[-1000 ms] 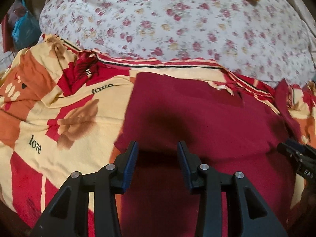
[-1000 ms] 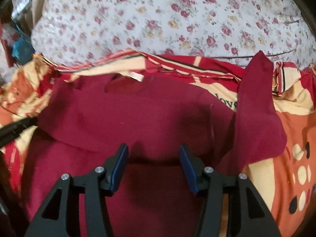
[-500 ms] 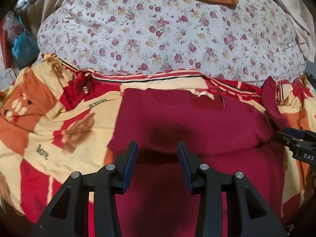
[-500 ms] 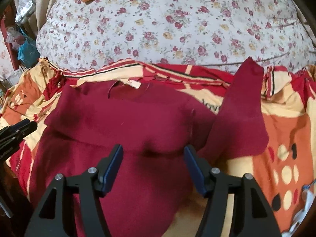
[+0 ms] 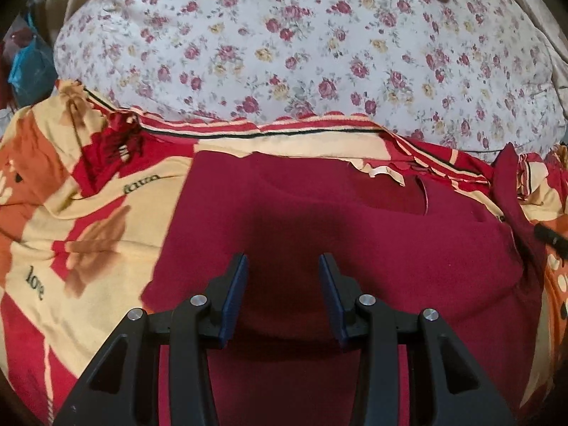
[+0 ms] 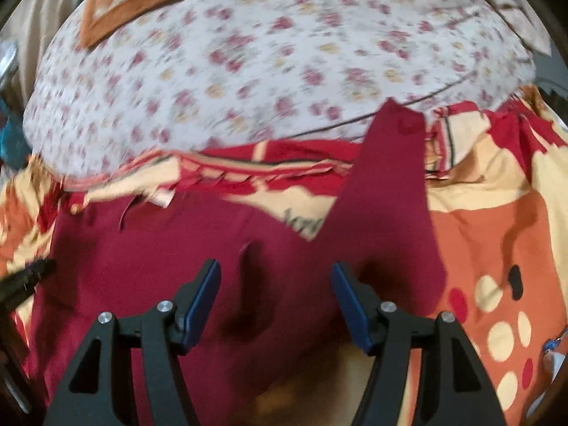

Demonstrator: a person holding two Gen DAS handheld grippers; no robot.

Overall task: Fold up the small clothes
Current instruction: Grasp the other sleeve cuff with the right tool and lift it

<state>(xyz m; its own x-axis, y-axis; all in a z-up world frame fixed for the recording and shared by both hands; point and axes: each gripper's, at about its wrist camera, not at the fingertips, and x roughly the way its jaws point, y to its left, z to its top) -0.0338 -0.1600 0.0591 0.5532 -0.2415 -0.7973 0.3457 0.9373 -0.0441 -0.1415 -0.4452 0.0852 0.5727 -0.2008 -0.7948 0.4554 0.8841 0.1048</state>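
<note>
The right wrist view is smeared by motion, so the print on the floral cushion (image 6: 269, 71) is hard to read there; the lower part of the maroon shirt (image 5: 337, 227) is running behind the gripper frames in both views, and its hem is hidden.

One shirt is lying flat on the patterned blanket (image 5: 88, 248), directly below the floral cushion. Its collar, carrying one pale label (image 5: 385, 174), is pointing toward the cushion. One sleeve (image 6: 387, 195) is lying spread out from the shirt toward the cushion, over the blanket. One orange-bordered cloth (image 6: 142, 3) is lying on the cushion, cut off by the frame.

Two grippers are showing. The left gripper (image 5: 283, 294) is hovering over the left half of the shirt, its jaws standing apart with nothing between the pads. The right gripper (image 6: 276, 305) is hovering over the shirt's right side beside the sleeve; its jaws have just been opening and are standing wider, released, with fabric only beneath them.

Bare blanket is lying open on both sides of the shirt. The shirt's left edge is sitting straight; its top edge is lying near the cushion's lower rim.
</note>
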